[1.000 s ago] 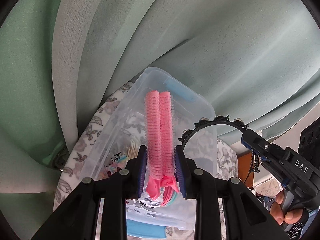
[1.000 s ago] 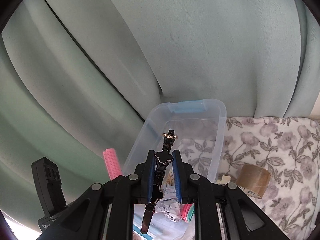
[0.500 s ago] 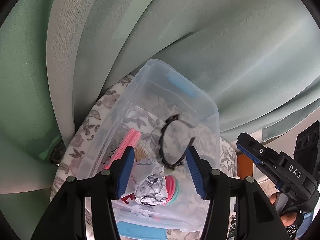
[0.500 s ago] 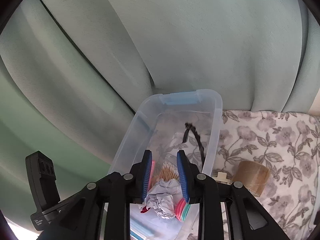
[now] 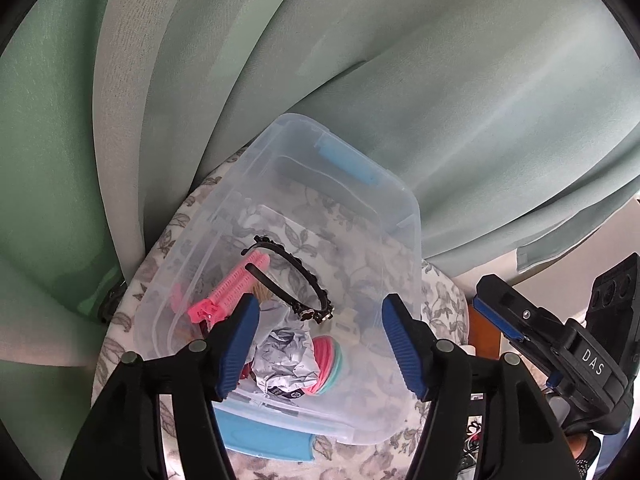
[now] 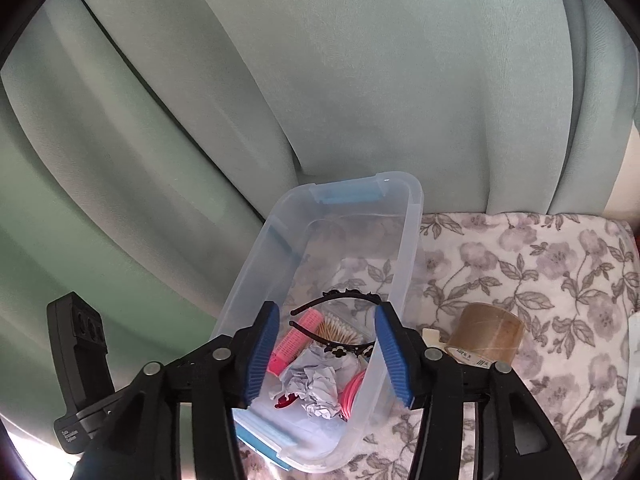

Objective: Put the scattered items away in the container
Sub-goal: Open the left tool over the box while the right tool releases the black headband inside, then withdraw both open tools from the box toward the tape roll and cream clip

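A clear rectangular plastic container with pale blue latch handles (image 5: 404,216) (image 6: 412,216) stands on a table covered in a white cloth printed with grey flowers (image 6: 540,272), its far end close against pale green curtains (image 6: 320,80). Inside it, a thin black headband studded with small black flower shapes (image 5: 308,280) (image 6: 344,300) lies curved over a pink bristly hair roller (image 5: 236,284) (image 6: 296,340). Beside these sit a crumpled ball of white paper (image 5: 286,354) (image 6: 316,384), a stack of pink and teal round discs (image 5: 330,360) and a bundle of cotton swabs (image 6: 340,330). The far half of the container's floor is bare. The left tongs (image 5: 320,340) hang above the near end of the container, their blue ribbed pads wide apart and holding nothing. The right tongs (image 6: 326,354) are likewise spread wide with nothing between them, one pad over the inside and the other lining up with the container's right wall. On the cloth just to the right of the container rests a roll of brown packing tape (image 6: 486,336), with a small cream-coloured piece (image 6: 432,336) between it and the wall; beyond the tape the cloth runs open to the table's far and right edges
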